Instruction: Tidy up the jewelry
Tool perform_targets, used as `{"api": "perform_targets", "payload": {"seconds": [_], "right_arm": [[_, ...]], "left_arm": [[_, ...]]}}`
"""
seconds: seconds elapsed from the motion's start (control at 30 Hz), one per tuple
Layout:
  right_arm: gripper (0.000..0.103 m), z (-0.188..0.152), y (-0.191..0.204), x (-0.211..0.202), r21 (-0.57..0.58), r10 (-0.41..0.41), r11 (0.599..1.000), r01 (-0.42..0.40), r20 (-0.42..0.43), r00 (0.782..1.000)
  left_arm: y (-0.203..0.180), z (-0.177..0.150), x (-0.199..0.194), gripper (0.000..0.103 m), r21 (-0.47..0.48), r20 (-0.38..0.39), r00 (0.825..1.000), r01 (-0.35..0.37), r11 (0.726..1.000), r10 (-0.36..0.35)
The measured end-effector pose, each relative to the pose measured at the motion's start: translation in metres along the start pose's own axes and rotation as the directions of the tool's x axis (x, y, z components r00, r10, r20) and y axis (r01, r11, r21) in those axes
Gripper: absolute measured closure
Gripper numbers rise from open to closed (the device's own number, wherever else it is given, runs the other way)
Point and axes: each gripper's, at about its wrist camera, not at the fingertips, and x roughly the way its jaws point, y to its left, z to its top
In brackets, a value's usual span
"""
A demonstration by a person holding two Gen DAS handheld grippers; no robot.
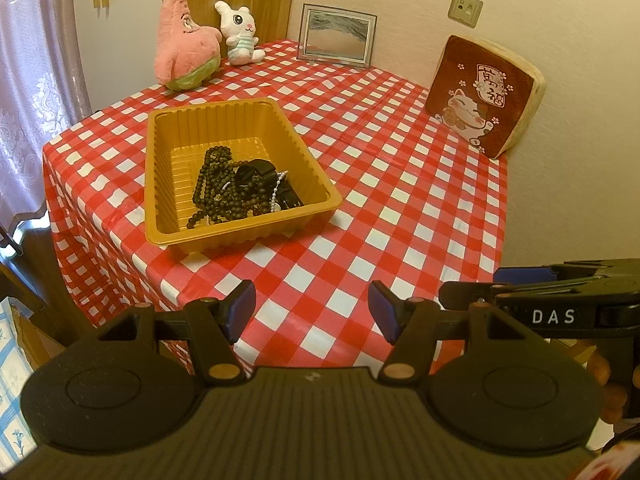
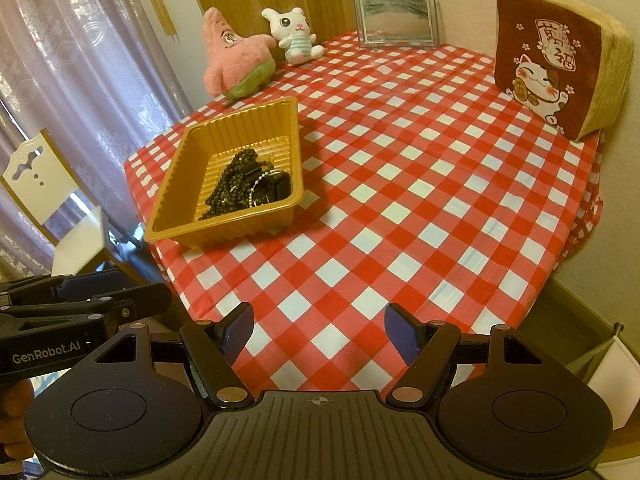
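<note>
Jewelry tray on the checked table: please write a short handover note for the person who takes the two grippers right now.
Left gripper: open, empty, held above the near table edge.
Right gripper: open, empty, beside the left one, also at the near edge.
Things: dark bead necklace, a black strap-like item and a thin silver bead chain lie tangled in the gold plastic tray on the left side of the checked tablecloth.
Done: all visible jewelry is in the tray; none lies on the cloth.
Left: possibly untangling; otherwise nothing visible.
</note>
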Motion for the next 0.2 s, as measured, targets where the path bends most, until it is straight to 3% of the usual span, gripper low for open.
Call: {"api": "perform_targets", "payload": {"seconds": [0.2], "right_arm": [[0.031, -0.0009, -0.001, 0.0009, -0.001, 0.001, 1.0, -0.001, -0.002, 1.0]], "left_arm": [[-0.0055, 0.0038, -0.0012, 0.041, -0.002, -0.002, 1.0, -0.005, 1.0, 0.005]]}}
